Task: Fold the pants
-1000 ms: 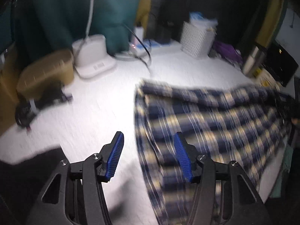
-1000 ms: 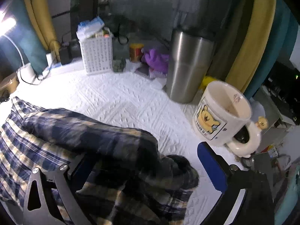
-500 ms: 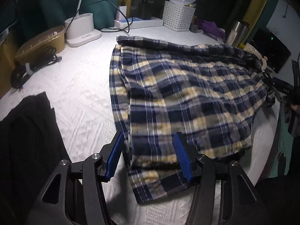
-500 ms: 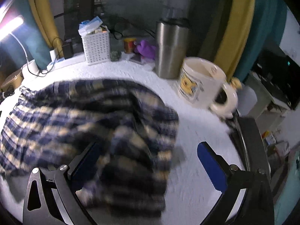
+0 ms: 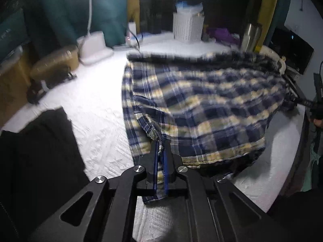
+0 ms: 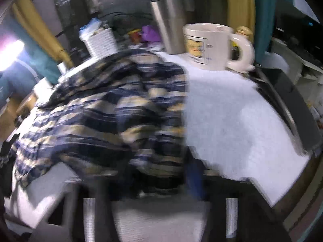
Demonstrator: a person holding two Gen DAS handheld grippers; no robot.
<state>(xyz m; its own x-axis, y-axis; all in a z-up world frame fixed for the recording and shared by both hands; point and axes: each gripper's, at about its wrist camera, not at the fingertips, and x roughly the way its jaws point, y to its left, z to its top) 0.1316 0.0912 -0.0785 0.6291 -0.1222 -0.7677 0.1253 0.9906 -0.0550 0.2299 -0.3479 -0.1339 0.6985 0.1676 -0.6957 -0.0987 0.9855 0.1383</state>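
Observation:
The blue and yellow plaid pants (image 5: 201, 100) lie spread across a white padded table (image 5: 97, 109). My left gripper (image 5: 160, 151) is shut on the near edge of the pants and lifts that corner a little. In the right wrist view the pants (image 6: 113, 117) are bunched and blurred with motion. My right gripper (image 6: 161, 173) sits at their near right end with cloth between its fingers; it looks shut on the pants. The right gripper also shows at the far right of the left wrist view (image 5: 302, 100), holding the other end.
A black garment (image 5: 38, 151) lies at the table's near left. A lamp base (image 5: 94, 46), a tan case (image 5: 54, 64), a white basket (image 5: 188, 27), a steel tumbler (image 6: 169, 24) and a bear mug (image 6: 212, 46) stand along the back.
My left gripper has shut on the near edge of the pants and raised it. My right gripper has closed in on the bunched right end, and the pants have shifted.

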